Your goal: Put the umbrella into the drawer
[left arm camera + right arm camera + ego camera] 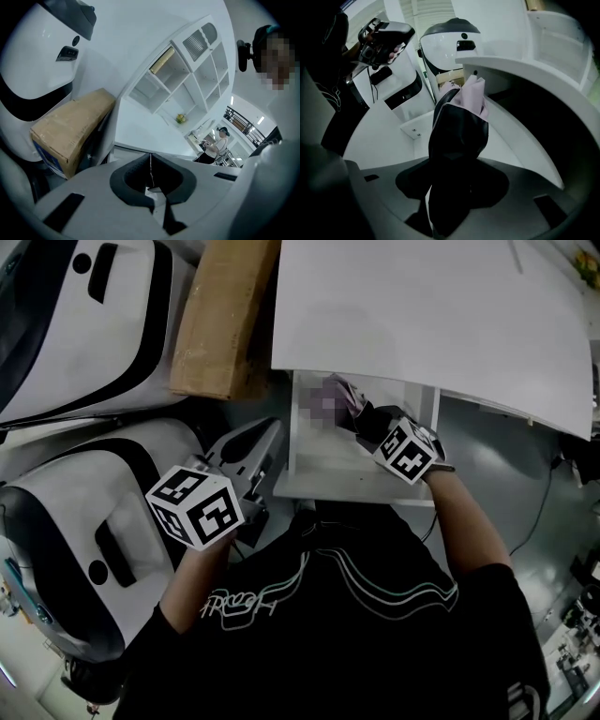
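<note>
**Umbrella over the drawer: mind the rim**

Our right gripper (453,187) is clamped on the folded black umbrella with pale pink fabric (458,131). The umbrella hangs nose-down just above the open white drawer (314,470), under the edge of the white tabletop (422,306). Our left gripper (151,174) is pressed together on nothing, off beside the white-and-black machine housing (75,540), so nothing steadies the drawer.

We judge the main risk to be the umbrella's tip catching the tabletop edge or a drawer wall on the way down, twisting it in the pads. Letting go while it leans could leave one end propped on the rim, blocking closure.
</note>
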A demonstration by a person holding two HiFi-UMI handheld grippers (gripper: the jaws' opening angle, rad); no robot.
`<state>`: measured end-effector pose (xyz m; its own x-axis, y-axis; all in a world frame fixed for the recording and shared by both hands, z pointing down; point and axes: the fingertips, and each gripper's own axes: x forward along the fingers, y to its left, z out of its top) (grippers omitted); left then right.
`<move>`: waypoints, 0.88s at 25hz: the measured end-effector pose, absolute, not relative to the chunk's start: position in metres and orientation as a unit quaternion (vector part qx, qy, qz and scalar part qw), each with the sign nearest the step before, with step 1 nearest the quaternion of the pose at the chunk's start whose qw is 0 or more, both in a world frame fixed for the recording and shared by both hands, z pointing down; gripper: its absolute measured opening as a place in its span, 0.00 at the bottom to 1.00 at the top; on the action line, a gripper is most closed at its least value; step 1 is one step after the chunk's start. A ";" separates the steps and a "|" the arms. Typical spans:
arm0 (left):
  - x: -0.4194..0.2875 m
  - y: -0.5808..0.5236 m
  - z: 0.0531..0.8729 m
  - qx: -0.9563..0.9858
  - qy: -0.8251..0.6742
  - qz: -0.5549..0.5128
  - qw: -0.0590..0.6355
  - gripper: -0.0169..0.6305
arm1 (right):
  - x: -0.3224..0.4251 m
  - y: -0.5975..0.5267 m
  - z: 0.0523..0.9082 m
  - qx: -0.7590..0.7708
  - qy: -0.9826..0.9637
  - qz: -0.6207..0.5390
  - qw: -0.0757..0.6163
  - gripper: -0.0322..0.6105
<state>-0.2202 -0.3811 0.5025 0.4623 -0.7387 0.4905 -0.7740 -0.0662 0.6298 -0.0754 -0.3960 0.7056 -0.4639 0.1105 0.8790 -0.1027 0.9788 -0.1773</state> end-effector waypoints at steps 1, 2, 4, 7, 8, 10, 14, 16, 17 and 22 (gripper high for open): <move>-0.222 -0.382 0.504 0.728 -0.520 0.020 0.447 0.06 | -0.076 -0.396 0.712 -0.007 -0.845 0.100 0.525 0.38; -0.223 -0.383 0.506 0.726 -0.522 0.019 0.448 0.06 | -0.076 -0.397 0.718 -0.011 -0.842 0.097 0.531 0.38; -0.223 -0.384 0.510 0.722 -0.524 0.019 0.452 0.06 | -0.077 -0.398 0.728 -0.015 -0.837 0.096 0.538 0.38; -0.222 -0.382 0.516 0.718 -0.523 0.023 0.458 0.06 | -0.077 -0.399 0.741 -0.011 -0.835 0.092 0.543 0.38; -0.221 -0.382 0.517 0.717 -0.524 0.024 0.460 0.06 | -0.077 -0.399 0.745 -0.010 -0.834 0.091 0.544 0.38; -0.222 -0.380 0.520 0.714 -0.526 0.024 0.462 0.06 | -0.077 -0.399 0.752 -0.008 -0.832 0.087 0.548 0.38; -0.224 -0.375 0.526 0.705 -0.533 0.027 0.467 0.06 | -0.073 -0.400 0.769 -0.004 -0.822 0.069 0.566 0.39; -0.224 -0.373 0.527 0.704 -0.534 0.027 0.468 0.06 | -0.072 -0.399 0.775 -0.004 -0.817 0.061 0.574 0.39; -0.224 -0.373 0.528 0.703 -0.534 0.027 0.468 0.06 | -0.072 -0.399 0.778 -0.005 -0.816 0.057 0.576 0.39; -0.226 -0.367 0.528 0.699 -0.539 0.028 0.470 0.06 | -0.071 -0.396 0.787 -0.002 -0.810 0.036 0.585 0.39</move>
